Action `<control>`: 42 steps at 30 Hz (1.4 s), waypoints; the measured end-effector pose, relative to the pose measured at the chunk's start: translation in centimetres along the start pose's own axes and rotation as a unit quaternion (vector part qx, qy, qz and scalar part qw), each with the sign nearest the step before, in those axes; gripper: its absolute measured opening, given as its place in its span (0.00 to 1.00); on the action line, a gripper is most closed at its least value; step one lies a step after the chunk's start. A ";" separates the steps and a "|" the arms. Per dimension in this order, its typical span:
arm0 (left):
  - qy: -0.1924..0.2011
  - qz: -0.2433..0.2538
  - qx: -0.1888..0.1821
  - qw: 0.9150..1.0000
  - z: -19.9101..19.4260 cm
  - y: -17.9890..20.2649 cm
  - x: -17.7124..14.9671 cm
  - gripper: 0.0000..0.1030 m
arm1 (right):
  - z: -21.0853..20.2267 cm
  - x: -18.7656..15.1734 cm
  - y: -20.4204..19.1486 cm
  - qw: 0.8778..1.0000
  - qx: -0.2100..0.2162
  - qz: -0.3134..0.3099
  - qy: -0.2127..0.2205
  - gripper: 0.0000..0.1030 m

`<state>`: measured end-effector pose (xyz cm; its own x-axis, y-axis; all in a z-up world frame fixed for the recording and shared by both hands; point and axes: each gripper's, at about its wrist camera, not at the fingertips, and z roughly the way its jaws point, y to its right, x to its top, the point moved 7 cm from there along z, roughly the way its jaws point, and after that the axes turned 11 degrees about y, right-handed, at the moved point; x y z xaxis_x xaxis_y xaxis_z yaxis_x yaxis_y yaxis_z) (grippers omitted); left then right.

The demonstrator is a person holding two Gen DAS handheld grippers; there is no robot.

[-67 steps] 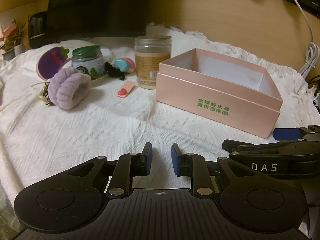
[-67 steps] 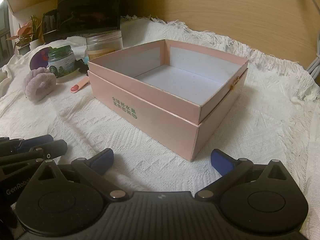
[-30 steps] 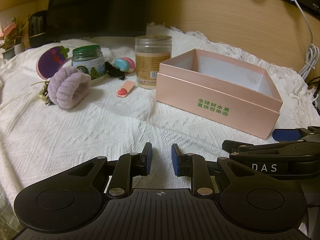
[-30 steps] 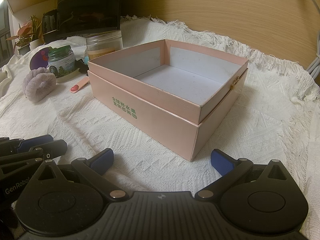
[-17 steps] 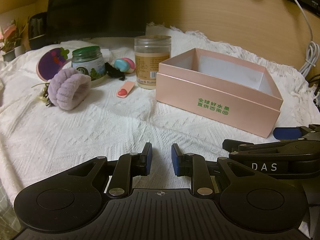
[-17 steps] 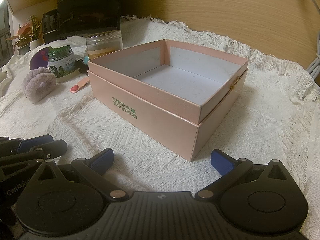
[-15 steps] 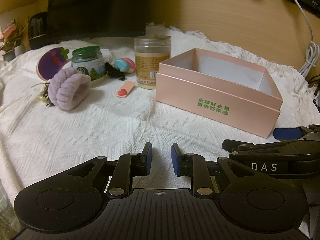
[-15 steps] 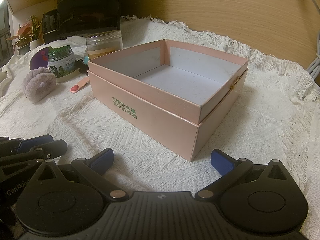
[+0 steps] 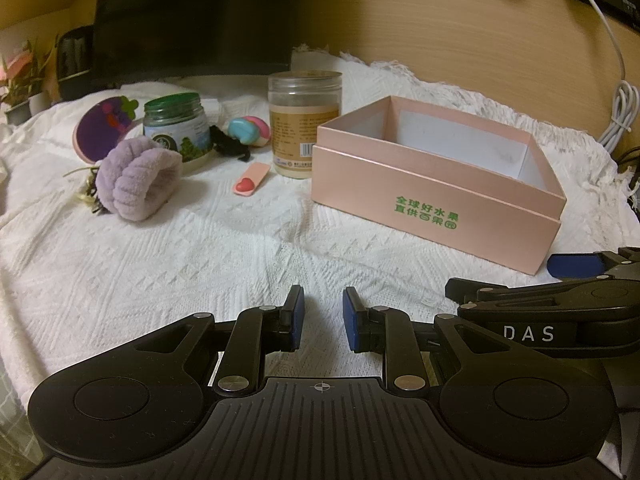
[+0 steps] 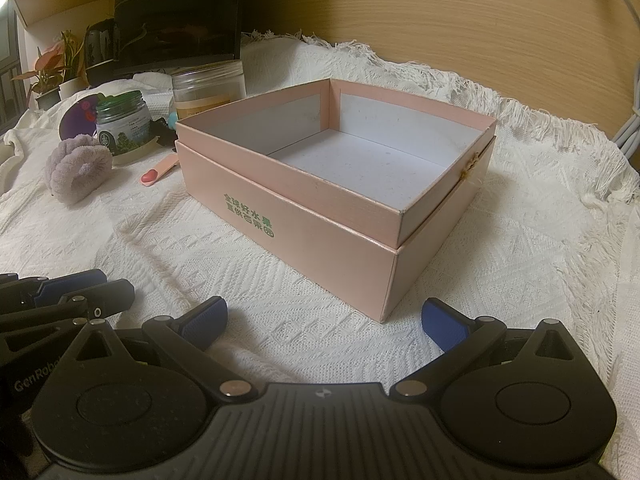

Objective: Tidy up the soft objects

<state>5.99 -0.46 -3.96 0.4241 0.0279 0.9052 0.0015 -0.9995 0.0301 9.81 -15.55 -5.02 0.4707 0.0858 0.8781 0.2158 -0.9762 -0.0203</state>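
Note:
An open, empty pink box (image 9: 436, 200) (image 10: 320, 216) sits on the white knitted cloth. A fluffy lilac wristband (image 9: 138, 184) (image 10: 78, 174) lies at the left. A pink clip with a red heart (image 9: 250, 178) (image 10: 158, 172) lies between them. A round purple plush (image 9: 102, 130), a black hair tie (image 9: 230, 146) and a blue-pink soft toy (image 9: 248, 130) lie behind the jars. My left gripper (image 9: 322, 314) hovers low over the cloth, jaws narrowly apart and empty. My right gripper (image 10: 322, 320) is wide open and empty before the box corner.
A green-lidded jar (image 9: 178, 132) and a taller clear jar (image 9: 304, 118) stand behind the soft things. A dark monitor (image 9: 192, 20) and potted plants (image 10: 52, 72) are at the back left. A white cable (image 9: 618, 92) hangs on the wooden wall.

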 end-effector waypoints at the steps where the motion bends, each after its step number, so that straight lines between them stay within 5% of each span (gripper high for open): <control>1: 0.000 0.000 0.000 1.000 0.0 0.0 0.0 0.24 | 0.0 0.0 0.0 1.000 0.000 0.000 0.000 1.00; 16: 0.002 -0.013 -0.014 1.000 -0.1 0.0 0.2 0.27 | -0.1 -0.2 -0.1 1.000 0.003 0.002 -0.003 1.00; 25: -0.022 -0.056 -0.086 0.994 0.1 -3.4 3.2 0.28 | 0.3 0.3 0.2 0.993 0.003 0.015 -0.116 1.00; 28: -0.006 -0.068 -0.094 0.993 0.1 -7.4 5.8 0.28 | 0.2 0.2 0.1 0.992 -0.019 0.025 -0.126 1.00; 32: 0.012 -0.091 -0.055 0.994 1.7 -16.0 9.4 0.28 | 0.1 0.0 -0.1 0.991 -0.040 0.030 -0.121 1.00; 36: 0.025 -0.126 -0.039 0.991 4.6 -25.4 13.4 0.28 | 0.5 0.7 0.2 0.983 -0.051 0.045 -0.170 0.97; 39: 0.053 -0.099 -0.045 0.993 6.9 -29.8 16.7 0.28 | -0.7 2.7 -0.7 0.984 -0.073 0.062 -0.152 0.93; 42: 0.034 -0.050 -0.082 0.995 10.2 -30.9 18.3 0.28 | -2.0 5.3 -3.7 0.988 -0.084 0.047 -0.117 0.93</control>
<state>22.92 30.79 7.40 0.3670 0.1331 0.9206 -0.1106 -0.9765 0.1852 9.82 -11.90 0.70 0.6710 0.0174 0.7412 0.0251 -0.9997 0.0007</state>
